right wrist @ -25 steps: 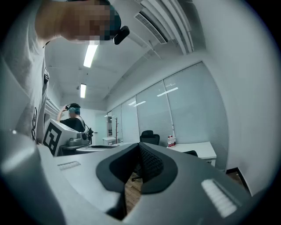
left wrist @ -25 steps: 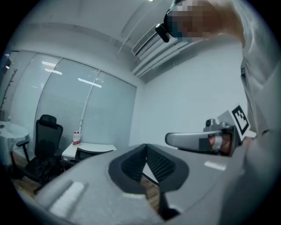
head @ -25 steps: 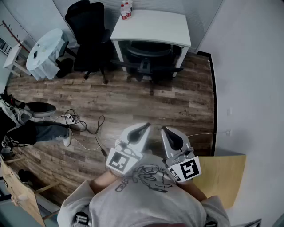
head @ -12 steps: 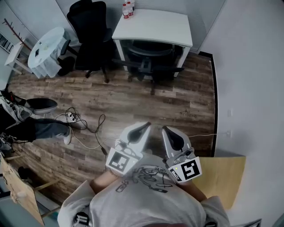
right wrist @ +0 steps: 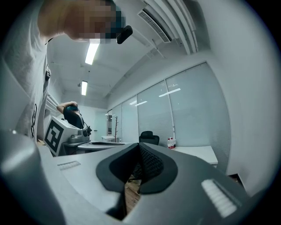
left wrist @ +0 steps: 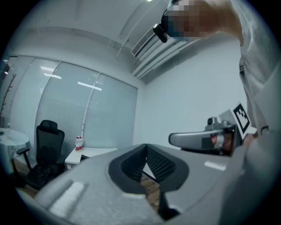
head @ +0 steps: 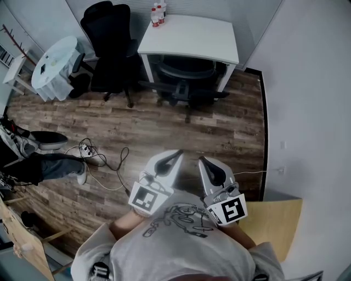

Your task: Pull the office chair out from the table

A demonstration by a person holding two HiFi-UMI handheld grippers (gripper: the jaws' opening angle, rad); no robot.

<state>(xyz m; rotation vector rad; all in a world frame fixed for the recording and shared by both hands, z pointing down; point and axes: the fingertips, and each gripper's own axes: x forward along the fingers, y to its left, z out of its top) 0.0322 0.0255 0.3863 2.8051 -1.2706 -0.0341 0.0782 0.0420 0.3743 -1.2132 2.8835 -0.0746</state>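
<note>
Head view shows the chair (head: 185, 82) tucked under the table (head: 189, 35) across the room, well apart from you, so none of the pull is done yet. Your left gripper (head: 176, 156) and right gripper (head: 202, 161) sit near your chest, each with its jaws closed together on nothing. The whole job is left: reach the chair, grip it, draw it out. No writing can be read; the bottles (head: 157, 12) on the table carry red labels too small to make out.

grey t-shirt (head: 181, 249) with dark print, pale grey left gripper (head: 177, 155) and right gripper (head: 202, 161).
</note>
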